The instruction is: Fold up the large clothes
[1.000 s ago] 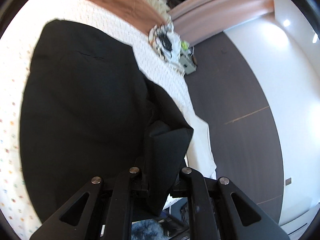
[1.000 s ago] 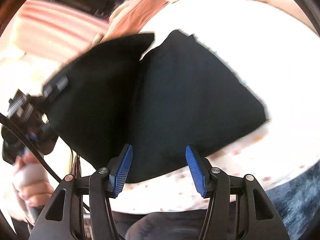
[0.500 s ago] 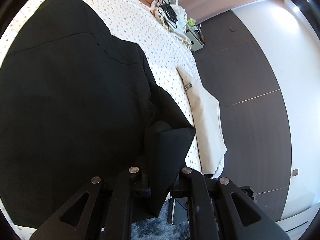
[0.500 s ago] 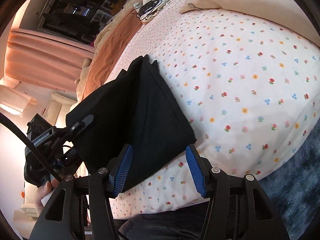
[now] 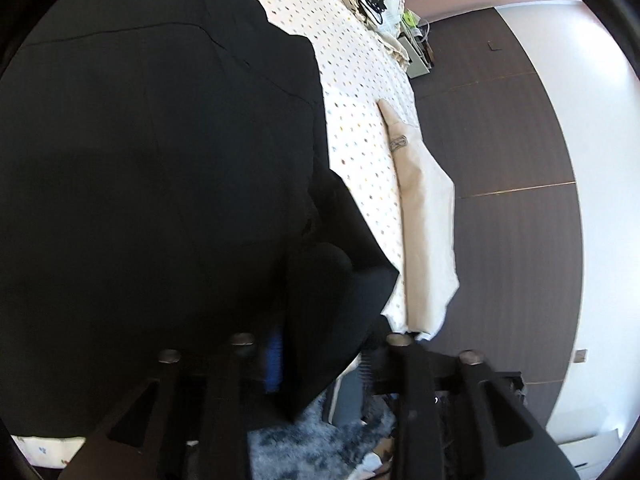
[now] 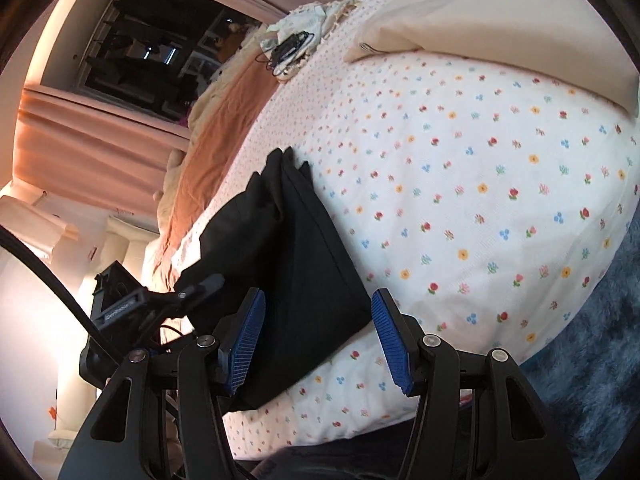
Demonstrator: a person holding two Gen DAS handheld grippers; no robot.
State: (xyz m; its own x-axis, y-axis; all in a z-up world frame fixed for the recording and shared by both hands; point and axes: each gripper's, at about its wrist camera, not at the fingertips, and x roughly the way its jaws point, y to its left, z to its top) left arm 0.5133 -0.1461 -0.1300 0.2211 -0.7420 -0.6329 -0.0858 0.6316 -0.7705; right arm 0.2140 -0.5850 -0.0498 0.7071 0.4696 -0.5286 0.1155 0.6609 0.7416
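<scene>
Two tools are in play: my left tool (image 5: 320,356) has just been opening, and a corner of the black garment (image 5: 152,184) hangs loose between its jaws; my right tool (image 6: 316,332) stands half open, empty. One garment lies folded near the bed (image 6: 460,200) edge. It could slip off, I judge, if the freed corner snags. One pillow (image 6: 500,24).

Matt black cloth garment (image 5: 160,184) on a flower-printed cotton sheet (image 6: 460,208); shaggy blue rug (image 6: 592,360)
</scene>
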